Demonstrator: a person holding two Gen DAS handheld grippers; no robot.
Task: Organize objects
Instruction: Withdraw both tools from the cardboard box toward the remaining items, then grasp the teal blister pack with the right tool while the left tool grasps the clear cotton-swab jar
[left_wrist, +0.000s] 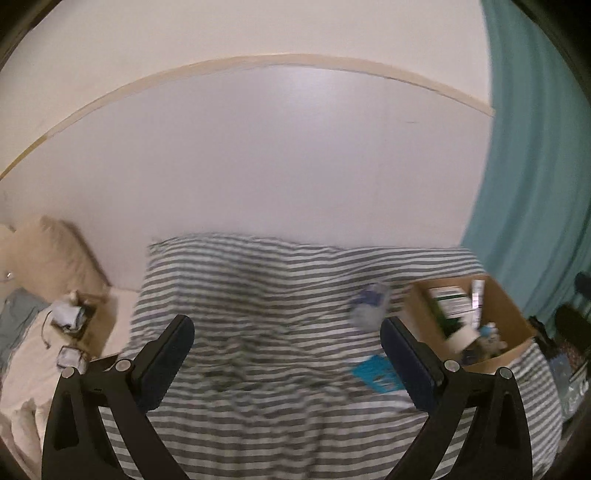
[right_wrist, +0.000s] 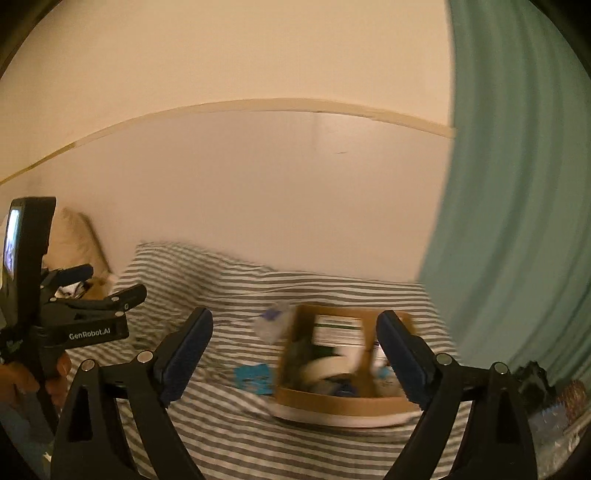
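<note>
A brown cardboard box (left_wrist: 511, 314) (right_wrist: 343, 400) sits on the striped bed and holds several items, among them a green and white carton (left_wrist: 450, 301) (right_wrist: 338, 328). A crumpled clear plastic bag with blue print (left_wrist: 369, 308) (right_wrist: 271, 325) lies left of the box. A flat blue packet (left_wrist: 376, 373) (right_wrist: 255, 376) lies in front of the bag. My left gripper (left_wrist: 288, 332) is open and empty above the bed, left of these things. My right gripper (right_wrist: 295, 328) is open and empty, facing the box. The left gripper also shows in the right wrist view (right_wrist: 110, 282).
The bed has a grey and white striped cover (left_wrist: 258, 369) (right_wrist: 221, 435). A teal curtain (left_wrist: 535, 166) (right_wrist: 517, 221) hangs at the right. A beige pillow (left_wrist: 51, 254) and a second small box with clutter (left_wrist: 79, 317) are at the left. Dark objects (left_wrist: 570, 321) lie right of the bed.
</note>
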